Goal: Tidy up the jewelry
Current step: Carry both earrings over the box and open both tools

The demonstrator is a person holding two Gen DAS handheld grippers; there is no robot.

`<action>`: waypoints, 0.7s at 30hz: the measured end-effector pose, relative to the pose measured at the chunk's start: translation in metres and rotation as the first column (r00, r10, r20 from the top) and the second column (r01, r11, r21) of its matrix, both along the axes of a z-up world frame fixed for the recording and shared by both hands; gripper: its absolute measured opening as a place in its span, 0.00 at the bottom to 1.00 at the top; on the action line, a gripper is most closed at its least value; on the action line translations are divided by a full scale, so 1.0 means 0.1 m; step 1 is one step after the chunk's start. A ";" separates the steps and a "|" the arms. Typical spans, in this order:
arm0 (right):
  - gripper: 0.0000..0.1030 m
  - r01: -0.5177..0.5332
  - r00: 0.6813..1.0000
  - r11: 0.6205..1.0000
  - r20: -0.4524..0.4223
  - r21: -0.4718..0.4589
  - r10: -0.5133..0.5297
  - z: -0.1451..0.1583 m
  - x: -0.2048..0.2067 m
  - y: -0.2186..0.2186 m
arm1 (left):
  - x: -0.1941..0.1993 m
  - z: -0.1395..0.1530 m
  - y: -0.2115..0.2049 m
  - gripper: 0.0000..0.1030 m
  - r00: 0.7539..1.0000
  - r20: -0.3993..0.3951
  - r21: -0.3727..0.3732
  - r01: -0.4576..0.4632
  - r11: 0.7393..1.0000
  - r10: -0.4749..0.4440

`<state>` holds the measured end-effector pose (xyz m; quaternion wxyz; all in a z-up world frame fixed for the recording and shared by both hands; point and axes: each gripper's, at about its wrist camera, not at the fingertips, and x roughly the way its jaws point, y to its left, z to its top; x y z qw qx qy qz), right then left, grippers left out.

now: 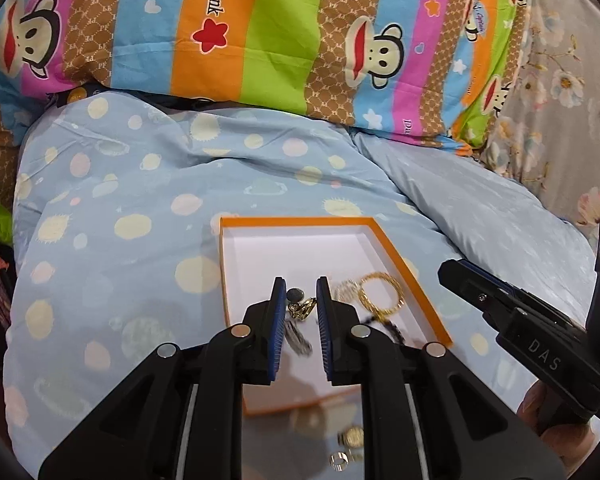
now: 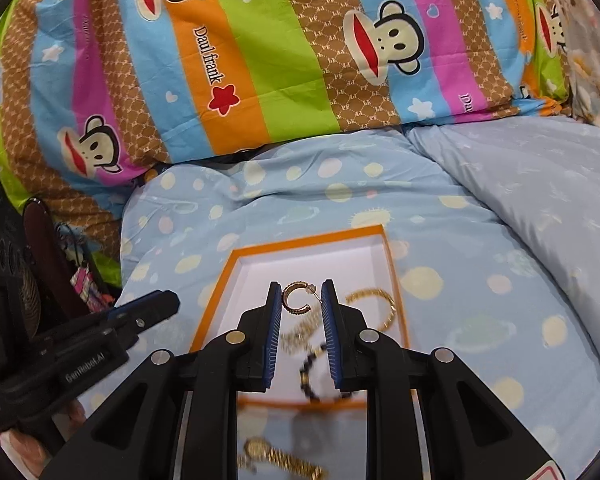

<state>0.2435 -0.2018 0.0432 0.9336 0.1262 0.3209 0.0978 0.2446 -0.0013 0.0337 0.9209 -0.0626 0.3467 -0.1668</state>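
Observation:
An orange-rimmed white box (image 1: 300, 221) (image 2: 308, 241) lies on the blue spotted bedding. My left gripper (image 1: 301, 282) hangs over it, shut on a small earring (image 1: 294, 295) with a grey disc and a gold clip. My right gripper (image 2: 300, 286) is also above the box, shut on a gold hoop earring (image 2: 287, 301). In the box lie a gold bracelet (image 1: 380, 292) (image 2: 382, 300), a pale chain (image 2: 300, 332) and a dark beaded bracelet (image 2: 312, 372), all blurred. Each gripper shows beside the other: the right gripper (image 1: 452, 272) and the left gripper (image 2: 168, 300).
A gold watch (image 2: 276, 456) (image 1: 354, 436) and a small ring (image 1: 338, 460) lie on the bedding just in front of the box. A striped monkey-print pillow (image 1: 260, 40) fills the back. Floral fabric (image 1: 560, 100) rises on the right, and dark clutter (image 2: 28, 280) stands at the left.

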 end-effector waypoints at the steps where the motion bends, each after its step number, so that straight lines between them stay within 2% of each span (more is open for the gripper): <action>1: 0.19 0.000 1.000 1.000 -0.007 0.002 0.000 -0.02 0.08 0.01 | 0.09 -0.03 -0.01 0.14 1.000 -0.006 -0.001 0.001 1.000 -0.001; 5: 0.19 0.000 0.999 1.000 -0.044 0.007 0.000 -0.16 0.42 0.10 | 0.43 -0.13 -0.04 0.14 1.000 -0.029 0.002 -0.011 1.000 0.011; 11: 0.19 -0.005 0.997 1.000 -0.081 -0.007 0.004 -0.33 0.73 0.22 | 0.71 -0.29 -0.10 0.14 0.998 -0.054 0.027 -0.019 0.999 0.020; 16: 0.20 -0.017 0.994 1.000 -0.112 -0.013 0.016 -0.46 0.86 0.27 | 0.84 -0.45 -0.14 0.15 0.996 -0.088 0.045 -0.017 0.999 0.021; 18: 0.21 -0.008 0.995 1.000 -0.099 -0.029 0.005 -0.45 0.86 0.28 | 0.86 -0.50 -0.14 0.15 0.995 -0.090 0.055 -0.028 0.998 0.033; 20: 0.21 -0.011 0.996 1.000 -0.094 -0.028 0.008 -0.43 0.84 0.28 | 0.85 -0.51 -0.13 0.17 0.996 -0.085 0.062 -0.033 0.998 0.038; 21: 0.21 -0.007 0.996 1.000 -0.086 -0.028 0.005 -0.41 0.82 0.26 | 0.85 -0.51 -0.12 0.22 0.996 -0.084 0.060 -0.036 0.998 0.041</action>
